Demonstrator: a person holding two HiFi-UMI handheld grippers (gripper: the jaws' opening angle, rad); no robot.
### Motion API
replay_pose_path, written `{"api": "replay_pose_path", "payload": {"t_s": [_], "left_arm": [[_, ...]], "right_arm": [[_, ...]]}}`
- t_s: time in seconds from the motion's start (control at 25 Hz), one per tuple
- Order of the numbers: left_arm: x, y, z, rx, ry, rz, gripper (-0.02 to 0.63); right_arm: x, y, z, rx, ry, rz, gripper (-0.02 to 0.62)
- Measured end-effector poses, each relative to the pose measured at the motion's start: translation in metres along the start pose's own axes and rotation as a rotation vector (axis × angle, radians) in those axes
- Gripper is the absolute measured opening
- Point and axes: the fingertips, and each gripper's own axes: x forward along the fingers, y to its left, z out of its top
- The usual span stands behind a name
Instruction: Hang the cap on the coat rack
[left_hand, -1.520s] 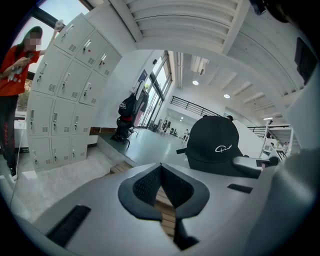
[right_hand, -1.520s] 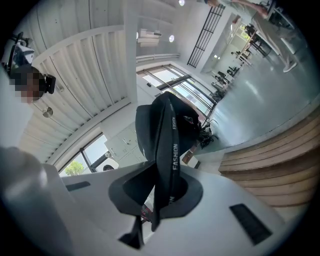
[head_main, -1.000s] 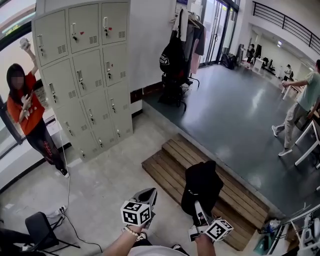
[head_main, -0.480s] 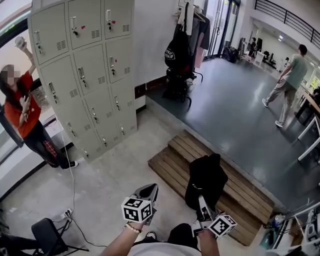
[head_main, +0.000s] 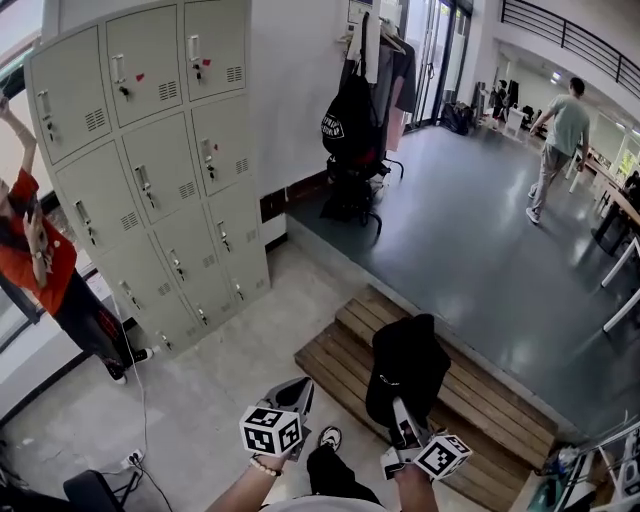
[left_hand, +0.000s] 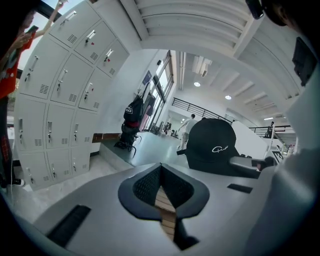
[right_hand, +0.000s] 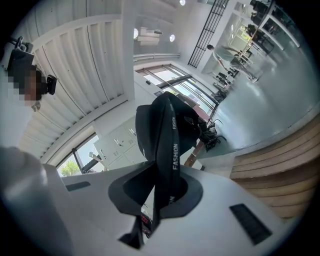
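left hand-held gripper (left_hand: 161, 172) closed, empty; black cap (left_hand: 212, 145) at right, lockers (left_hand: 55, 95) at left.

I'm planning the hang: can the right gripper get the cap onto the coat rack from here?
Probably not yet. The right gripper, shut on the cap, is far short of the coat rack, beyond the wooden steps on the raised floor. Nothing blocks the way.

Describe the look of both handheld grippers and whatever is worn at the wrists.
The left gripper and the right gripper both have pale grey bodies with narrow dark slots and black, finely textured pads. Each carries a white marker cube printed with black squares. A pale beaded bracelet is worn on the left side. No sleeves show.
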Motion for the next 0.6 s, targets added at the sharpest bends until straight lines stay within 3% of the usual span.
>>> {"api": "replay_pose_path", "payload": {"t_s": [0.4, 0.6], "left_arm": [[0.140, 0.044, 0.104, 0.023, -0.043, 0.002, 0.003], [0.191, 0.055, 0.137, 0.037, -0.060, 0.008, 0.003]], "right_arm": [[0.140, -0.063, 0.093, -0.009, -0.018, 0.067, 0.018], [0.184, -0.092, 0.126, -0.006, -0.027, 0.081, 0.018]]}}
